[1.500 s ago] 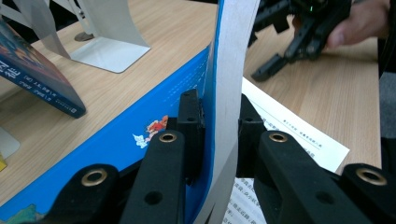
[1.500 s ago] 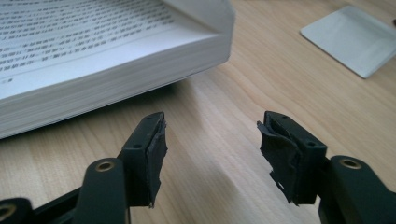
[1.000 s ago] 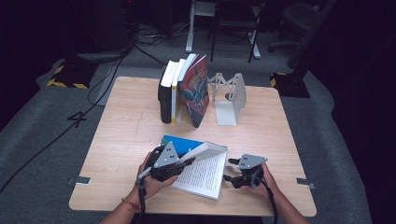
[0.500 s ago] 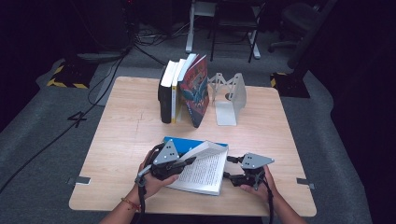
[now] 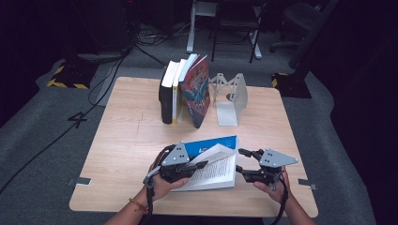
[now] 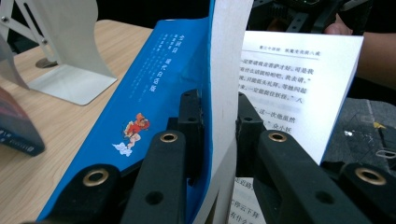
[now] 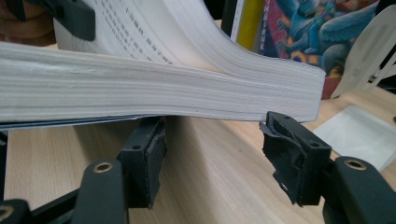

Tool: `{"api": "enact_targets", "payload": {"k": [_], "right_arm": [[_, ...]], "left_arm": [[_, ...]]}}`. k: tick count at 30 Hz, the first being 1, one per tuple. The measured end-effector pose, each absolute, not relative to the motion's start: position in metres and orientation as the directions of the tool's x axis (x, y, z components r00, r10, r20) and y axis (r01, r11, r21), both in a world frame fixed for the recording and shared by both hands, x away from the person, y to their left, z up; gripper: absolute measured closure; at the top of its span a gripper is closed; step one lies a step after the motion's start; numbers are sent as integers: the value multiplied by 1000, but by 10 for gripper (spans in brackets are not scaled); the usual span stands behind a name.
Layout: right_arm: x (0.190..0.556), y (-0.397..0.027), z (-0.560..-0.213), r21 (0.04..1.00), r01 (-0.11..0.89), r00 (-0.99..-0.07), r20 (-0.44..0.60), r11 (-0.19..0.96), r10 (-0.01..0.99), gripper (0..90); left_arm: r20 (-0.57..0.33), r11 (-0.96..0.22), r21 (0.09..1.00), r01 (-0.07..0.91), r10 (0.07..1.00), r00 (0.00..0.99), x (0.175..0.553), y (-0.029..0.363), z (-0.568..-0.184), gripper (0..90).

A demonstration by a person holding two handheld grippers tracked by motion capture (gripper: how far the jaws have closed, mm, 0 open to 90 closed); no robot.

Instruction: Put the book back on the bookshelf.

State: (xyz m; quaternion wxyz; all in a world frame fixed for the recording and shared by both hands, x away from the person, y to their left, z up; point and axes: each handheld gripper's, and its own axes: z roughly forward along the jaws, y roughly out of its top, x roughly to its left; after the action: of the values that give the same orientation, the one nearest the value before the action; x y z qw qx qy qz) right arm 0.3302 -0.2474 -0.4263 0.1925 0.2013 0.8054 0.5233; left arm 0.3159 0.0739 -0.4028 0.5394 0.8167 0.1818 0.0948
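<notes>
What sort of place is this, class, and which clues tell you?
Probably a lab or studio set up for recording: a lone wooden table on grey carpet, cables trailing across the floor, and dark equipment stands behind.

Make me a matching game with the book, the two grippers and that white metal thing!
Things:
1. left hand-held gripper
2. right hand-held gripper
3. open book
4. white bookend

States:
a. stands upright at the far side of the table, beside the row of books
b. lies at the near edge with its blue cover lifted
c. shut on the blue cover and some pages
d. jaws open at the book's page edge, gripping nothing

Pairs: 1-c, 2-d, 3-b, 4-a
</notes>
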Motion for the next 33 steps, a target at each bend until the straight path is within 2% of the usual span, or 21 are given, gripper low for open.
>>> {"api": "enact_targets", "payload": {"k": [8,17,20,26,29,31,33], "right_arm": [[329,-241,-414,930,106,-834,-111,353,540,395],[330,-210,-387,931,64,-837,-146,360,527,406],[330,-203,-382,928,55,-835,-159,367,527,407],[330,-196,-379,935,54,-837,-149,352,526,406],[330,-195,-379,939,58,-839,-138,339,526,411],[329,-195,-379,941,53,-845,-137,335,517,431],[328,-196,-379,944,44,-853,-135,327,505,443]], "left_arm": [[-46,-326,924,198,419,907,309,84,-400,778],[-47,-275,942,193,463,885,298,112,-399,780],[-21,-281,943,176,479,878,293,116,-399,776],[-37,-279,940,196,489,871,287,121,-402,681],[-44,-283,937,202,481,875,286,116,-404,665],[-33,-295,935,195,478,878,285,112,-405,672],[-17,-303,935,182,475,880,286,110,-407,726]]}}
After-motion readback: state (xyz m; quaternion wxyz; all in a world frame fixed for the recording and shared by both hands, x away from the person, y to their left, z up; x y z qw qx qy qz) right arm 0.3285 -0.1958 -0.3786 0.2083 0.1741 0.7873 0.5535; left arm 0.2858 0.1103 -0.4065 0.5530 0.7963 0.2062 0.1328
